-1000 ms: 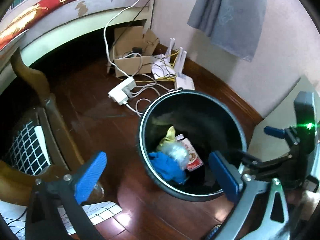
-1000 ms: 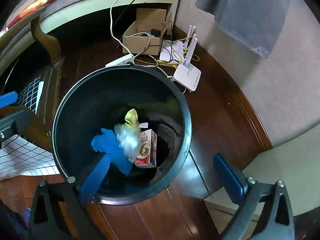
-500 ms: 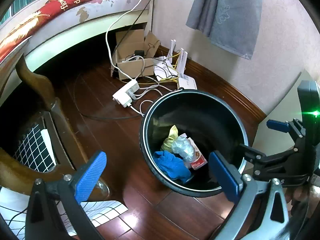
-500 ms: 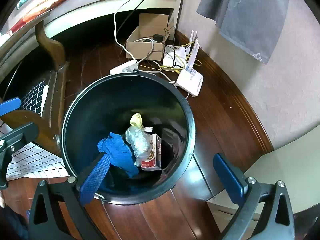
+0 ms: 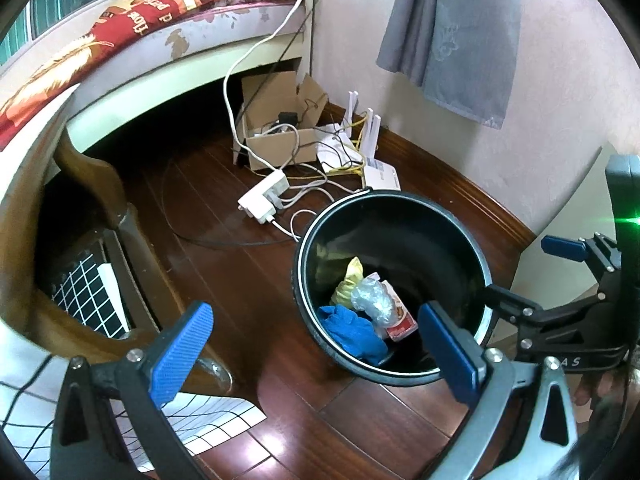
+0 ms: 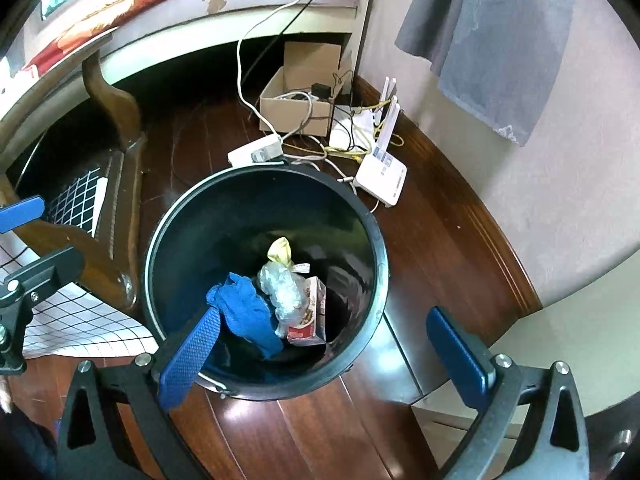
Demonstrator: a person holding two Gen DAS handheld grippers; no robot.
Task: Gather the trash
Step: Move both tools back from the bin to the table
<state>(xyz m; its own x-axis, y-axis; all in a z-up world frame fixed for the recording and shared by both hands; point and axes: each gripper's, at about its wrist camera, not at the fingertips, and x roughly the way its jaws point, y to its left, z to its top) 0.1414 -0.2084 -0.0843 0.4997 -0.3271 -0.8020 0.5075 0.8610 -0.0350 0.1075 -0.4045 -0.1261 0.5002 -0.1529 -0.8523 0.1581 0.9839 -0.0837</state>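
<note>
A black round bin (image 5: 460, 232) (image 6: 372, 240) stands on the dark wood floor. Inside lie a blue crumpled cloth (image 5: 352, 332) (image 6: 244, 312), a clear plastic wad (image 5: 370, 300) (image 6: 282, 290), a yellow wrapper (image 5: 348, 280) (image 6: 280, 250) and a small red-and-white carton (image 5: 400, 314) (image 6: 310, 316). My left gripper (image 5: 316, 354) hangs open above the floor at the bin's near left, nothing between its blue pads. My right gripper (image 6: 324, 358) is open over the bin's near rim, also holding nothing. The right gripper's body shows at the right edge of the left wrist view.
Behind the bin lie a white power strip (image 5: 264, 198) (image 6: 256, 152), tangled cables, a white router (image 5: 380, 178) (image 6: 382, 178) and an open cardboard box (image 5: 280, 136) (image 6: 300, 108). A wooden chair leg (image 5: 132, 232) (image 6: 116, 112) stands left. A grey cloth (image 5: 452, 32) hangs on the wall.
Both grippers have risen and drawn back from the bin, which looks smaller and farther now. Both stay open. The trash inside has not moved.
</note>
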